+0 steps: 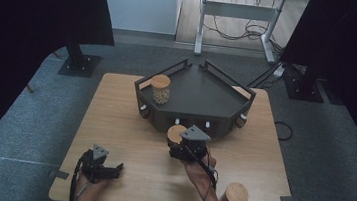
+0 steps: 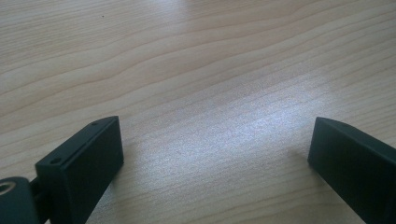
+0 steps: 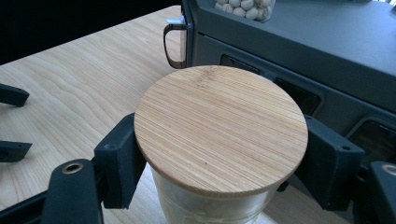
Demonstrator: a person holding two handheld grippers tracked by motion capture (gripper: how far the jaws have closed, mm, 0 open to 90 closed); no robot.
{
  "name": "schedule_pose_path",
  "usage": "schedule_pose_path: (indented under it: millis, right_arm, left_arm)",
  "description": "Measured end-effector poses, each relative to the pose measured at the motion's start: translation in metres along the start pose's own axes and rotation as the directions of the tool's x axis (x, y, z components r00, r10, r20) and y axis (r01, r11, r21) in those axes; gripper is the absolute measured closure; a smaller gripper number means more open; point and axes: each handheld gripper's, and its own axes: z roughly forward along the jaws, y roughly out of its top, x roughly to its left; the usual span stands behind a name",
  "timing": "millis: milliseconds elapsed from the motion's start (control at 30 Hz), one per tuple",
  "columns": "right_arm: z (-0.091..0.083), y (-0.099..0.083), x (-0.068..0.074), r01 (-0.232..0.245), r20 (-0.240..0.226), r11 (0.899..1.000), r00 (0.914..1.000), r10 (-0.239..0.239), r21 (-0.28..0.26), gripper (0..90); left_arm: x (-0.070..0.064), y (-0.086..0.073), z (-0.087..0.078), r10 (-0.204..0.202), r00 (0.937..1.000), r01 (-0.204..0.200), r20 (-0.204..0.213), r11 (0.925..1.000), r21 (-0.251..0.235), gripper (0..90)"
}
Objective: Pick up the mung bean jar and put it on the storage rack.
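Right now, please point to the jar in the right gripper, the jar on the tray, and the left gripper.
held jar (image 3: 219,128): right gripper view, lid top.
jar on the tray (image 1: 160,89): high view, glass side.
left gripper (image 1: 118,170): high view, between fingertips.

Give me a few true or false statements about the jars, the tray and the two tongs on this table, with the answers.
1. The right tongs grip a jar with a bamboo lid. True.
2. The left tongs hold a jar. False: they are open over bare table.
3. A jar of pale round pieces stands on the dark tray. True.
4. The third jar sits on the tray. False: it stands on the table near the person's right forearm.
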Motion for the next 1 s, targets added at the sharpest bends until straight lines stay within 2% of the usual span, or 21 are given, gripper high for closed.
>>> schedule_pose_path:
  millis: [400,1000]
  right_arm:
    - [-0.003,0.013,-0.001,-0.002,-0.027,1.000,0.9996,0.002,-0.005,24.5]
    - [-0.009,0.033,-0.011,-0.002,-0.033,1.000,0.9995,0.001,-0.014,24.5]
  left_arm:
    - [0.000,0.000,0.000,0.002,1.0000,-0.002,0.000,1.0000,0.001,2.9]
    - [0.000,0.000,0.000,0.000,1.0000,0.000,0.001,1.0000,-0.001,2.9]
